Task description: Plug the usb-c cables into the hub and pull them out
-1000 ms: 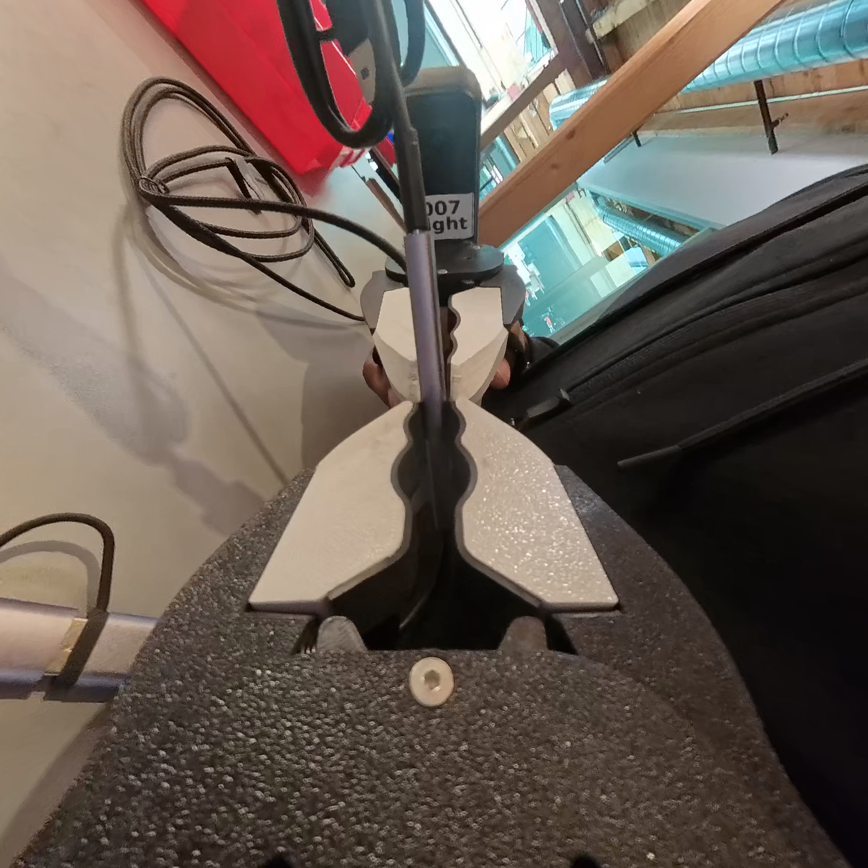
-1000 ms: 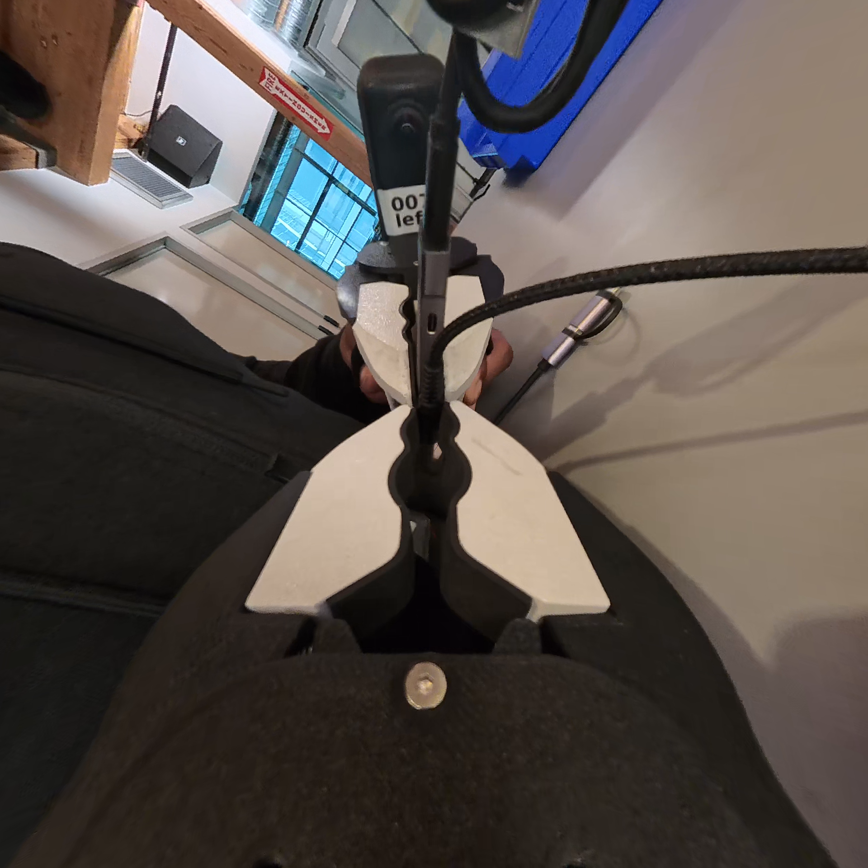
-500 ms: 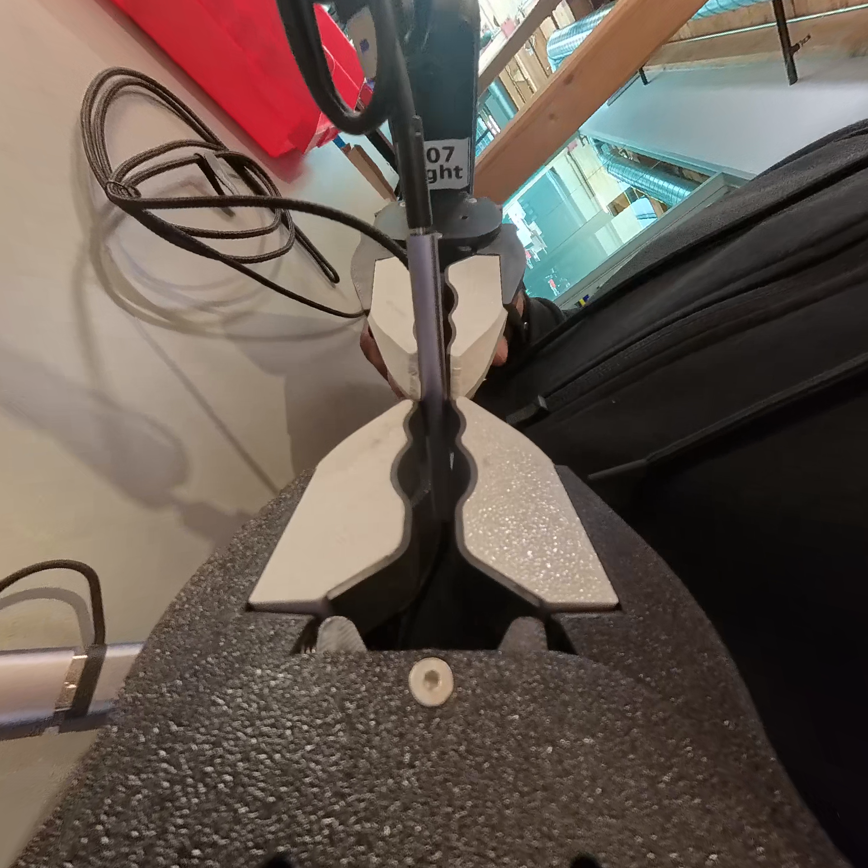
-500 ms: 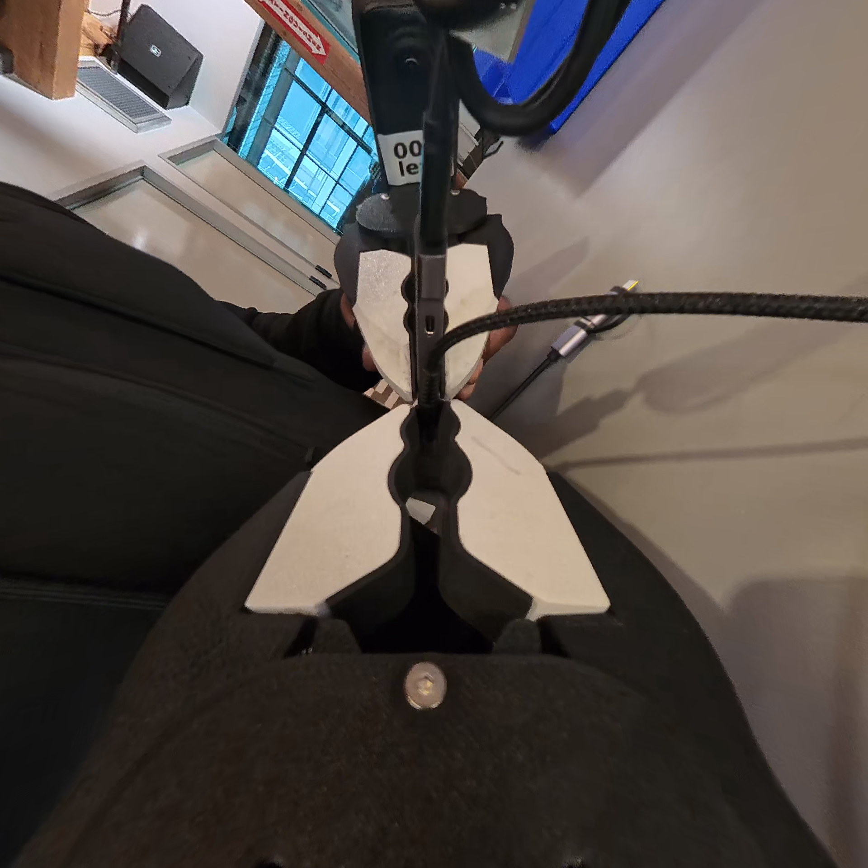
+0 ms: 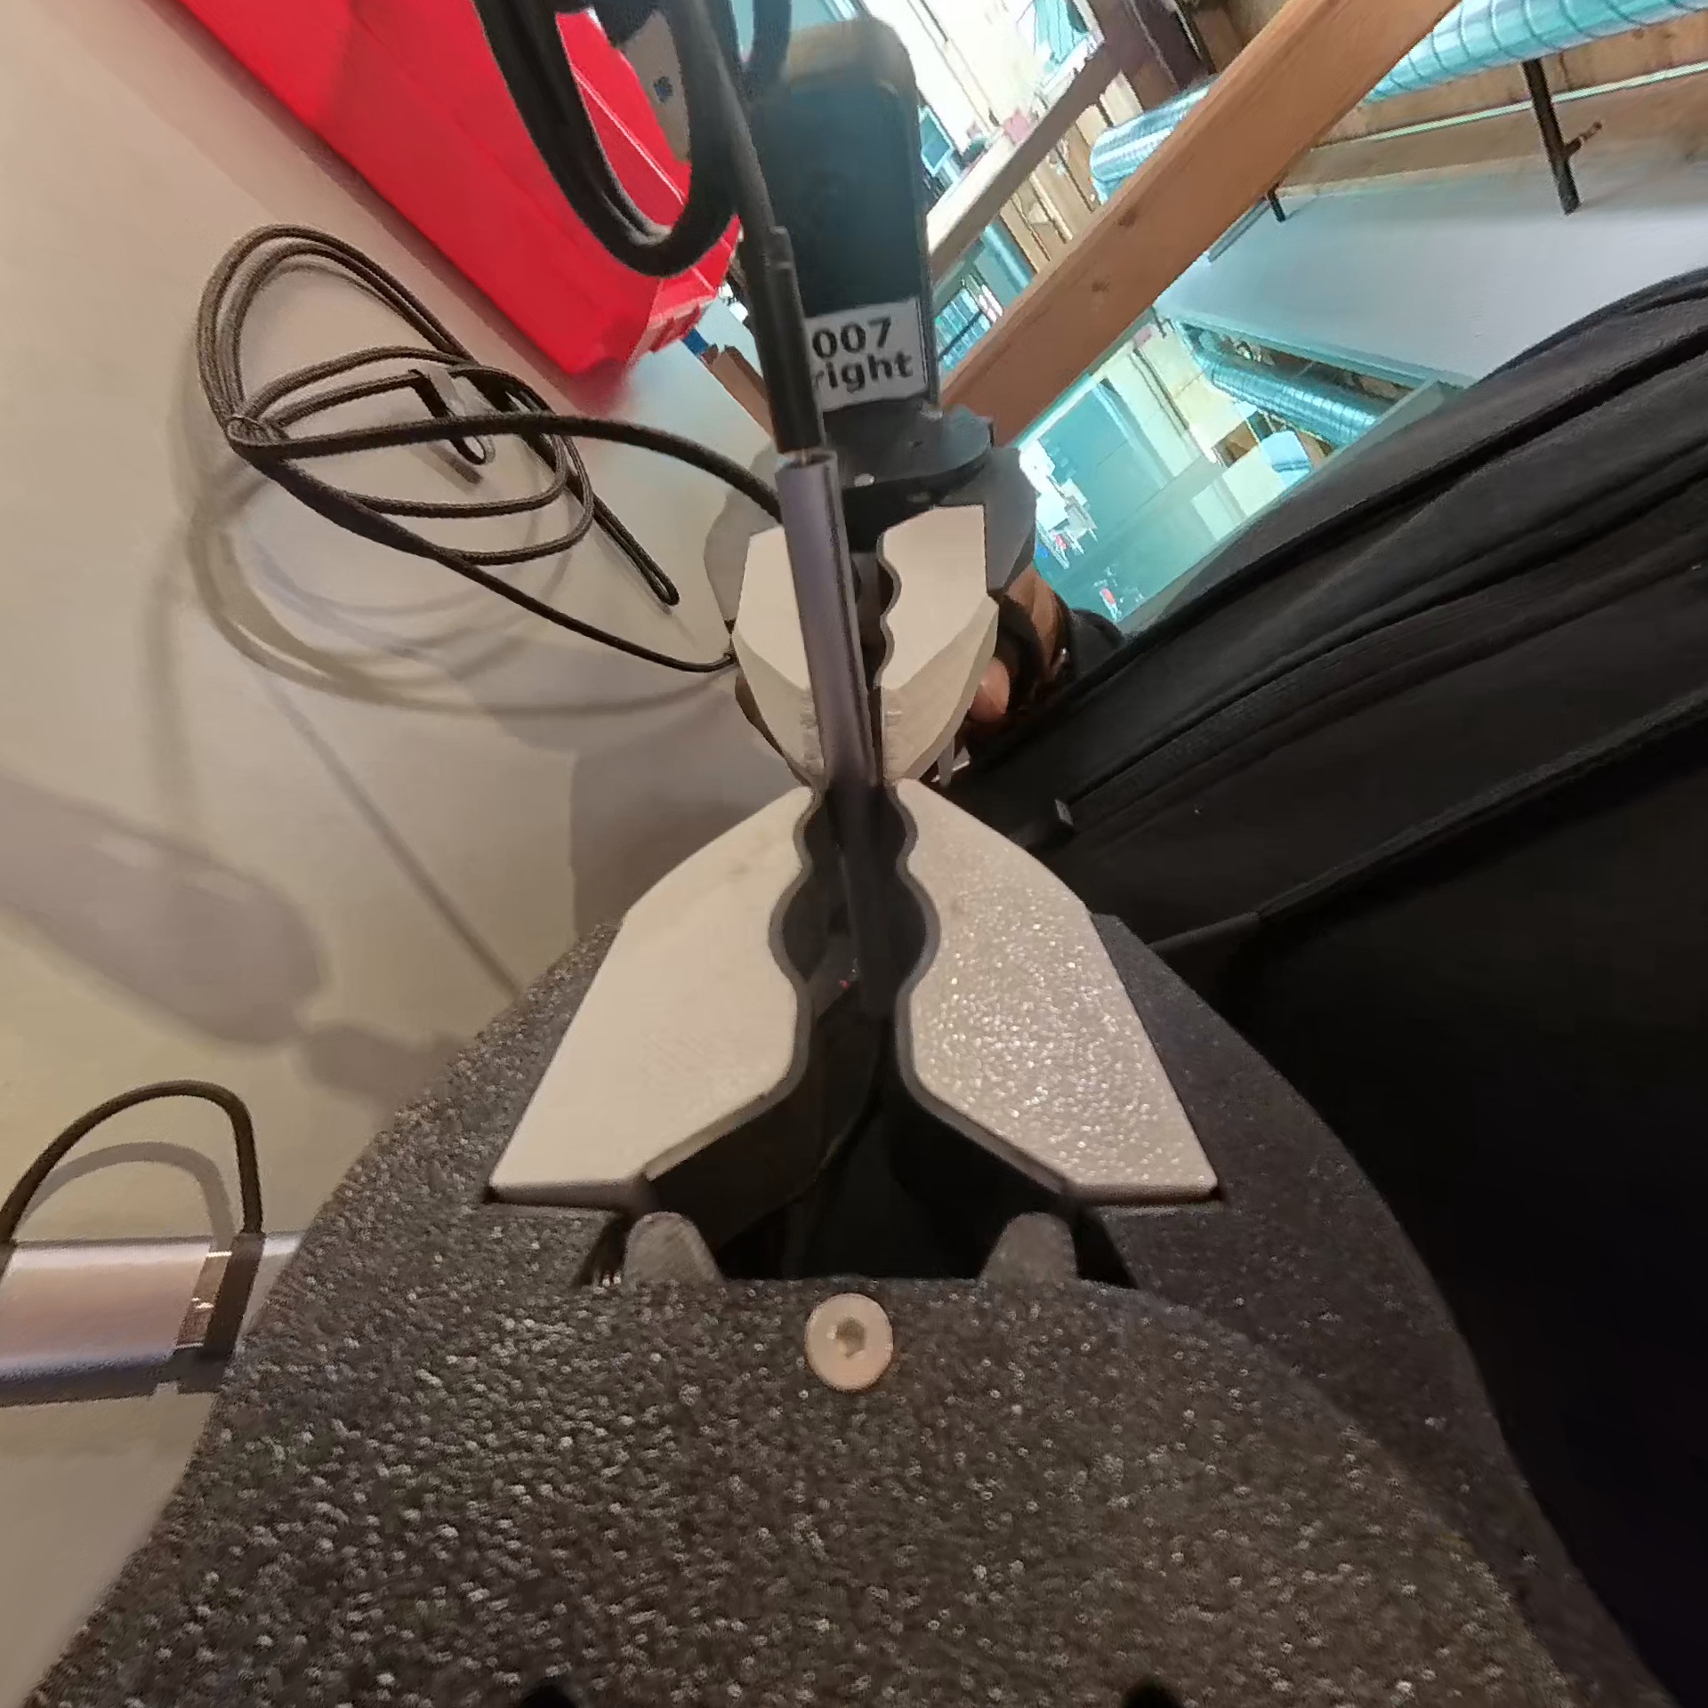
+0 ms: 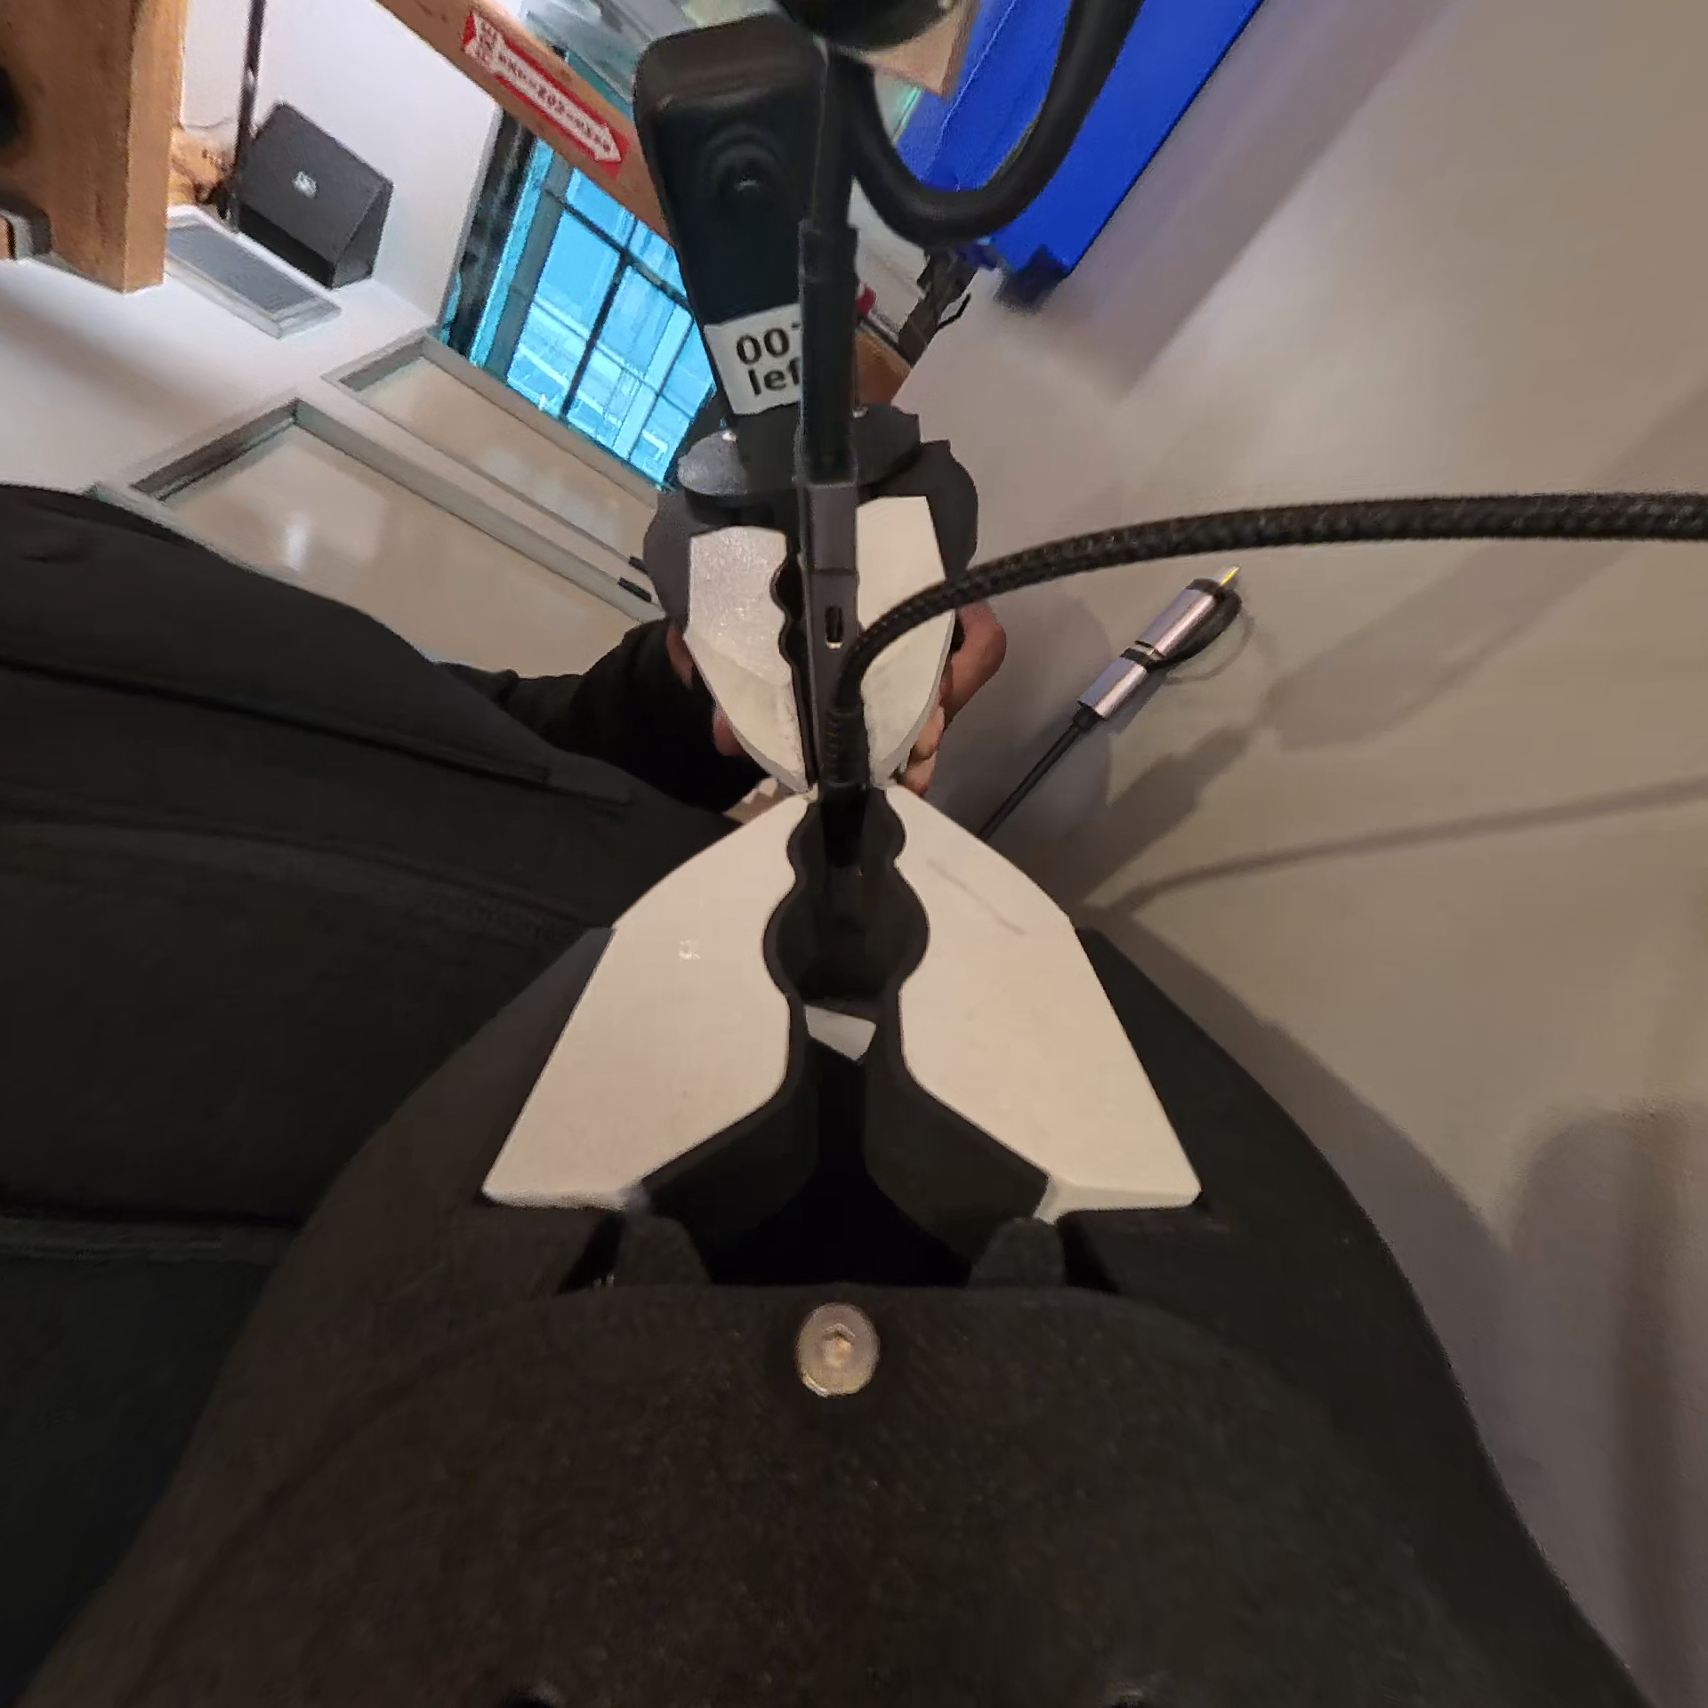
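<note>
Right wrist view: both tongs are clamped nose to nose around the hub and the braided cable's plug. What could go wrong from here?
1. The braided cable bends sharply sideways right at its plug, which the right tongs hold; an off-axis pull could lever the plug against the port.
2. The left tongs pinch the slim hub near one end only, so it may pivot in the grip.
3. The tong tips almost touch and may collide.
</note>
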The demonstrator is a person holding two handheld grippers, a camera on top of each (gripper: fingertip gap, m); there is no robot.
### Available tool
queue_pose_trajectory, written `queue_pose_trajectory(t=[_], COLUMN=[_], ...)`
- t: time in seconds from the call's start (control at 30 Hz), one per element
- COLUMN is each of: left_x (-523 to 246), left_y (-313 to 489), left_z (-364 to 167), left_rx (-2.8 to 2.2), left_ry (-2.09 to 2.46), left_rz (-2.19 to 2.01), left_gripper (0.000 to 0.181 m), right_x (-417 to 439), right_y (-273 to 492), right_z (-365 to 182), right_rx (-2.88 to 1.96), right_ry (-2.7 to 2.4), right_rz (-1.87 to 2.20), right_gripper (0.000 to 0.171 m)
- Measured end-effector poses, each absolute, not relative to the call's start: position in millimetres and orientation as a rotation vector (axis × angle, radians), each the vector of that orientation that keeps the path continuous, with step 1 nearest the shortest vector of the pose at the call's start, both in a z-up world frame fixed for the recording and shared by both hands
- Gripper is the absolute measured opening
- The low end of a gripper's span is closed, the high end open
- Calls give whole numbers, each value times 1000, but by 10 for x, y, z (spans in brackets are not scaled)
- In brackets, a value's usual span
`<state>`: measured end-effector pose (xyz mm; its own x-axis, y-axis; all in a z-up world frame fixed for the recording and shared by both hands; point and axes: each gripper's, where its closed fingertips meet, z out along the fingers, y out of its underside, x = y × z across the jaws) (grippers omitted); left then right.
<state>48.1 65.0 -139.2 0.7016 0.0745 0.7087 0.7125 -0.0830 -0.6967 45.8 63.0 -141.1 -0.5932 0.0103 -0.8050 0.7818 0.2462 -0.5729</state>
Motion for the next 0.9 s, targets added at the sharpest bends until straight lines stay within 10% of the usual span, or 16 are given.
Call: queue_pose_trajectory(t=[0.9], left_x=[205], left_y=[502], left_z=[-1405], left_rx=[-1329], left_ry=[-779], left_rz=[-674], left_gripper=[25], right_x=[324], right_y=[540], right_z=[-1550], right_rx=[739], right_ry=[1794], right_rz=[-1382], right_gripper=[9])
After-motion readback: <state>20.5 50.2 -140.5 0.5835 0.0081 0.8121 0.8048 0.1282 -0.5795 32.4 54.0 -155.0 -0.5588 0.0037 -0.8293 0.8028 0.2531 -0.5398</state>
